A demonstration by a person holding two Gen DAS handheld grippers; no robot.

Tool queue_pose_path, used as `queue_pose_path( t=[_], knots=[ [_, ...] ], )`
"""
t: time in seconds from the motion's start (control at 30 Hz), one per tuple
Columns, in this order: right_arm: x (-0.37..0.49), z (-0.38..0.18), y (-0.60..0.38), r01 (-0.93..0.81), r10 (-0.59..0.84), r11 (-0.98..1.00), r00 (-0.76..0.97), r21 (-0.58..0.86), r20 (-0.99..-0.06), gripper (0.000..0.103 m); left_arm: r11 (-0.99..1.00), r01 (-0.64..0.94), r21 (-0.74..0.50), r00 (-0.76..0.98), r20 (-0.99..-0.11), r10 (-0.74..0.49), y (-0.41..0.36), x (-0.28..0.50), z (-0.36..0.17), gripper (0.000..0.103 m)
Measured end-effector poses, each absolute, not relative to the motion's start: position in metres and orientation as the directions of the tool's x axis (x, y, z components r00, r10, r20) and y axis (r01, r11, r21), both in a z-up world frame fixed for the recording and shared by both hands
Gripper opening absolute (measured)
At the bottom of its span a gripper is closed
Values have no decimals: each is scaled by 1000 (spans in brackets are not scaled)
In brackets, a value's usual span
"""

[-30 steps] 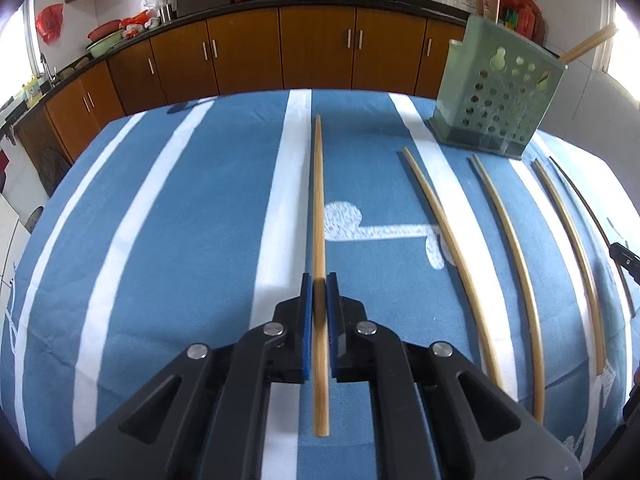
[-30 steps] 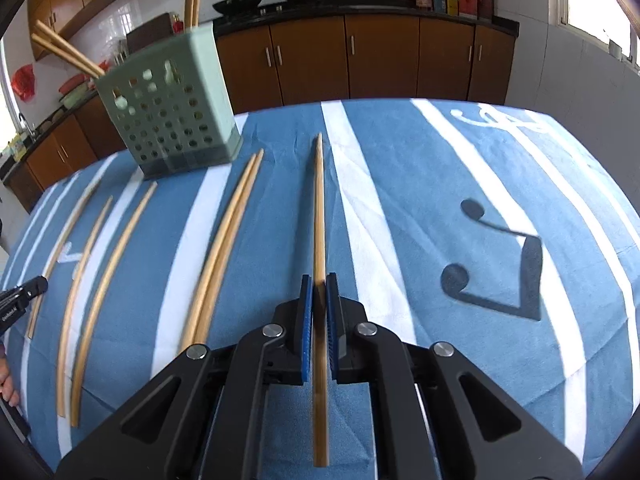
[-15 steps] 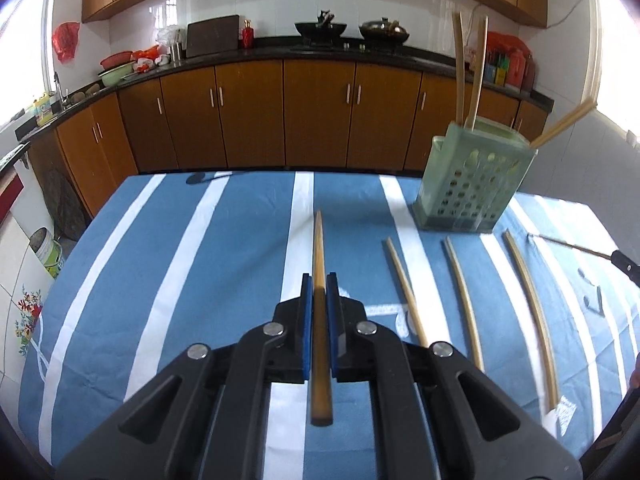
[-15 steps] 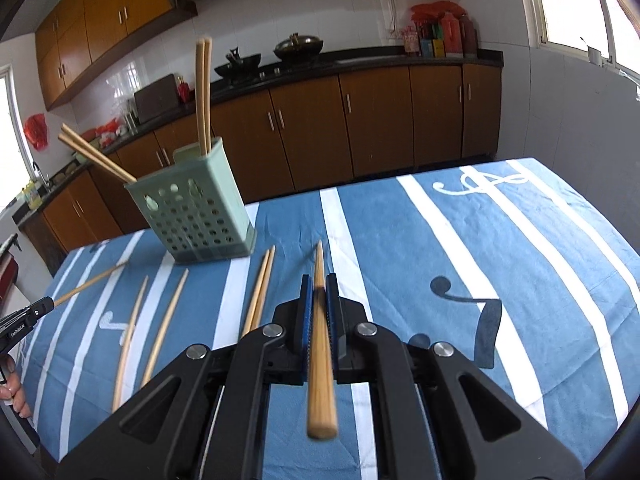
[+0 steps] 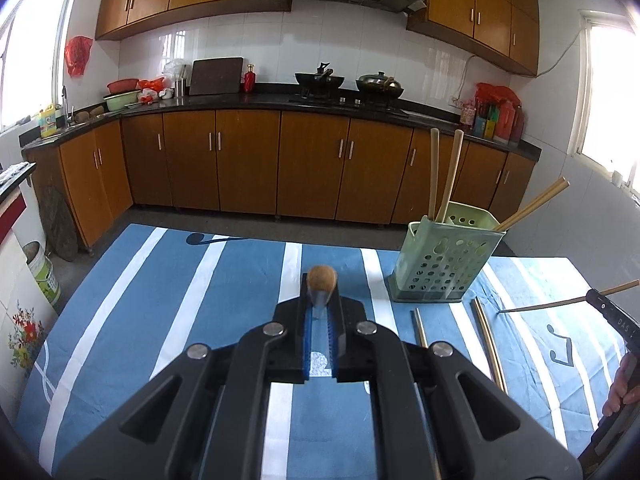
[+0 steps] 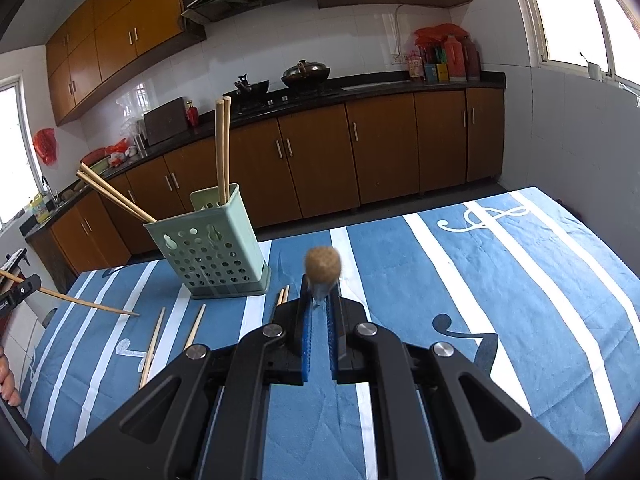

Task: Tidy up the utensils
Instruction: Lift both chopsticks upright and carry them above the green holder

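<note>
Left gripper (image 5: 321, 322): its blue-padded jaws are pinching a chopstick (image 5: 322, 278), which is pointing end-on at the lens so only its round butt is showing; it is hanging above the tablecloth, left of the holder.

Right gripper (image 6: 319, 318): its jaws are clamping a second chopstick (image 6: 323, 265), likewise seen end-on as a blurred brown disc, right of the holder and above the cloth.

Holder (image 5: 444, 258): a pale green perforated utensil caddy is standing upright on the far part of the tablecloth. Two chopsticks are standing nearly upright (image 5: 433, 174) in one part of it, and two more are leaning outward (image 5: 532, 205) over its rim.

Loose chopsticks (image 6: 152, 346): several are lying flat on the cloth just in front of the holder, well apart from one another, except a pair (image 6: 282, 298) lying side by side near its base.

Tablecloth (image 6: 520, 280): blue with white stripes, and it is bearing white and dark music-note and treble-clef motifs.

Writing: on the black body of the right gripper, seen at the edge of the left wrist view (image 5: 612, 314), the letters "DAS" are showing; the rest is too small to read. Labels on the countertop bottles (image 5: 496, 114) behind the holder are illegible.

Hand (image 5: 620, 386): fingers are wrapping that gripper's handle, right of the holder.
</note>
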State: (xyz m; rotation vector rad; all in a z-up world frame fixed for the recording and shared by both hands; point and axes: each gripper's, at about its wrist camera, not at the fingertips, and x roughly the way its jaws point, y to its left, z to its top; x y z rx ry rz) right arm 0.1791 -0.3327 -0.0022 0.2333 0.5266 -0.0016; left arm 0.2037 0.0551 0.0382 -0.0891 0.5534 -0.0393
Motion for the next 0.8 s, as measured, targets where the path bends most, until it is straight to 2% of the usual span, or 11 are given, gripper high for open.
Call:
queue_pose_path(
  t=[0.13, 0.27, 0.47, 0.63, 0.8],
  knots=[
    [178, 2, -333, 62, 52, 975, 872, 216, -486, 7, 995, 13, -104, 853, -519, -66, 55, 204, 41, 8],
    [175, 26, -331, 28, 68, 977, 899, 211, -432, 7, 992, 45, -117, 862, -497, -98, 51, 202, 54, 8],
    [170, 80, -325, -72, 161, 962, 930, 264, -331, 7, 980, 142, -136, 885, -427, -187, 29, 197, 97, 8],
    [169, 114, -322, -167, 260, 935, 923, 314, -283, 7, 962, 227, -154, 885, -379, -270, 4, 195, 130, 8],
    [184, 134, -304, -186, 261, 940, 931, 284, -254, 7, 956, 252, -154, 909, -300, -288, -20, 203, 162, 8]
  ],
)
